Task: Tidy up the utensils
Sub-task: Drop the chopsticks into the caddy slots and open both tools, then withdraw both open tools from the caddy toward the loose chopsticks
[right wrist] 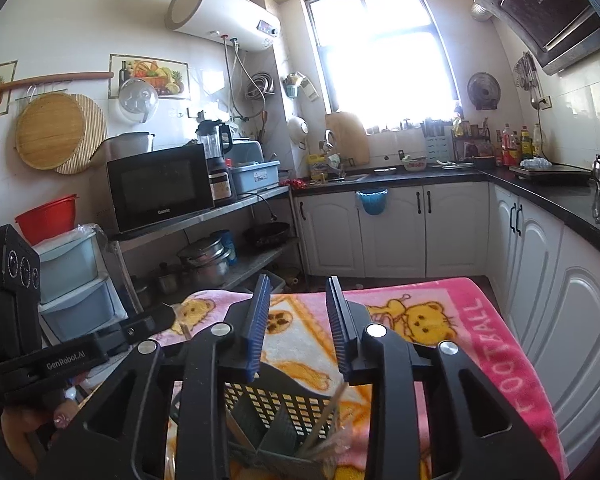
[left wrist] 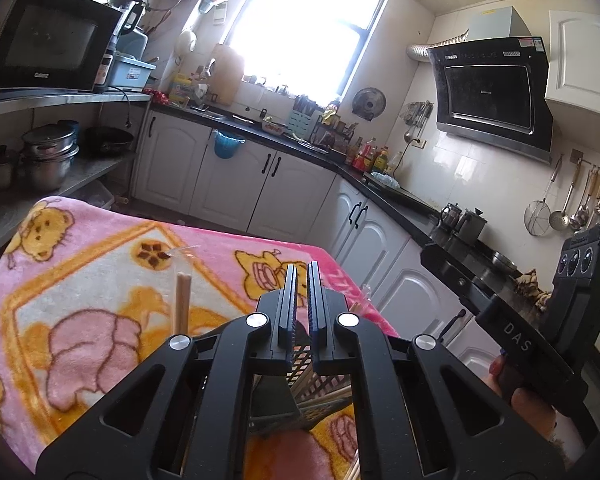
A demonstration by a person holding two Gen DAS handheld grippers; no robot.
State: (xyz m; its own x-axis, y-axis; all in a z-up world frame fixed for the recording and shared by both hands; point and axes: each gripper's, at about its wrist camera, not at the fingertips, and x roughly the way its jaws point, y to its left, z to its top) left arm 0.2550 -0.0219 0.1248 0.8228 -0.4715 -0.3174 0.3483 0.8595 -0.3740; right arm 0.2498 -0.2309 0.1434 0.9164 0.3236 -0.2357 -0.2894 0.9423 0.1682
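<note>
A kitchen seen from two handheld tongs, both raised over a table covered by a pink cartoon-bear blanket (right wrist: 415, 316).

Left wrist view: the left tongs (left wrist: 302, 280) point forward with their two fingers nearly together, only a thin slit of daylight between them; nothing shows in that slit (whether anything is pinched lower down cannot be told). Just left of them a pair of wooden chopsticks (left wrist: 181, 300) stands almost upright, long axis vertical, squared ends pointing up, its lower part hidden behind the tongs' frame. Below the fingers sits a dark latticed utensil basket (left wrist: 305, 364) with more sticks leaning inside it.

Right wrist view: the right tongs (right wrist: 298, 304) are wide open, fingers well apart and holding nothing. The basket (right wrist: 276, 404) lies directly beneath them on the blanket, divided into compartments. Thin wooden sticks (right wrist: 328, 416) lean in its right-hand compartment, tilted with tops pointing up and to the right; clear wrapping lies around their lower ends. The other handheld unit appears at the left edge, gripped by a hand (right wrist: 32, 424).
</note>
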